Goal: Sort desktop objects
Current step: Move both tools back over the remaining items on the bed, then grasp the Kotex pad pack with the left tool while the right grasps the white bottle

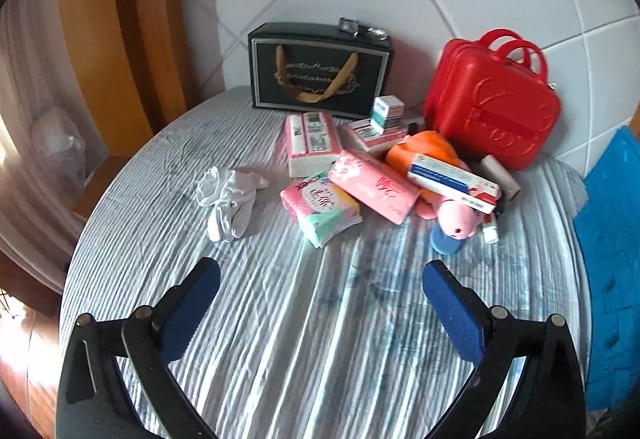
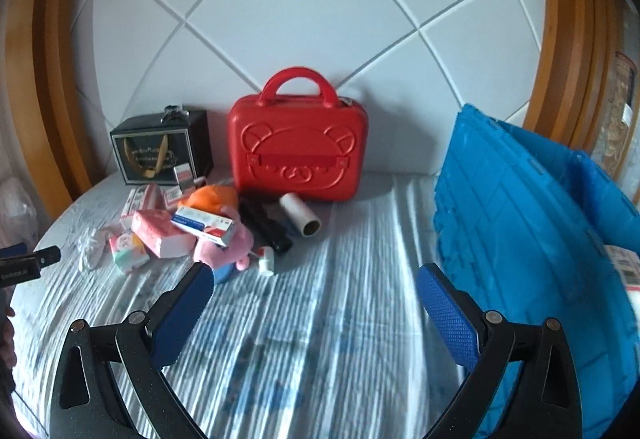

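Both the left tool [image 1: 321, 279] and right tool [image 2: 314, 281] are hovering spread wide, empty, over the striped bed sheet [image 1: 280, 319], near the glossy red plastic case [image 2: 298, 147].

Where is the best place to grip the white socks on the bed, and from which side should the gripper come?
Probably the bunched middle of the white socks, coming from above with the open left gripper. They lie flat and crumpled, apart from the pile of packets, so the sides offer no firm edge; fingers closing across the thickest fold should catch the most fabric.
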Tool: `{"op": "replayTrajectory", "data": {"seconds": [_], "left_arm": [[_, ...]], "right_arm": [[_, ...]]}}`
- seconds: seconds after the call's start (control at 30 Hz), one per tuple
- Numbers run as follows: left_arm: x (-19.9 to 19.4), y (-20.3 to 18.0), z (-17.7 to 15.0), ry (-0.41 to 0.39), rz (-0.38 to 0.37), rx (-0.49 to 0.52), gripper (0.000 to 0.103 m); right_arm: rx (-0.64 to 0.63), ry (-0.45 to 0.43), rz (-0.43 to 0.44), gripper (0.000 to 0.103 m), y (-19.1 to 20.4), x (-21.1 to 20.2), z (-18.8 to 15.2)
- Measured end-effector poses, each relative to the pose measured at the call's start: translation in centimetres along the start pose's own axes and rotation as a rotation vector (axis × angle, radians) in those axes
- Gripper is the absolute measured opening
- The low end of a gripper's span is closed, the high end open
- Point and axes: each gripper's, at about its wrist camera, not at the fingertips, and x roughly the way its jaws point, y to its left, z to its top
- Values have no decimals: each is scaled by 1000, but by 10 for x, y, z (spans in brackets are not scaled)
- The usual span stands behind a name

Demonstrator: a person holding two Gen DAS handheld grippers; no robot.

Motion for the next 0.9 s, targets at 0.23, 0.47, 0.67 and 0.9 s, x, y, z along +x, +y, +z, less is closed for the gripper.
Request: {"op": "replayTrajectory", "data": {"seconds": [0.23,0.47,0.67,0.9], "left_arm": [[90,3,13,135,55,-63,103],[177,-14,32,210,107,-47,103],[227,-22,46,251,170,-56,102],[249,-1,48,304,147,-118,93]], "right_arm": [[-34,184,62,103,11,124,0],[-67,321,114,103,25,219,-17],[-76,393,139,103,35,269,-31],[-75,443,145,77,46,306,-33]]}}
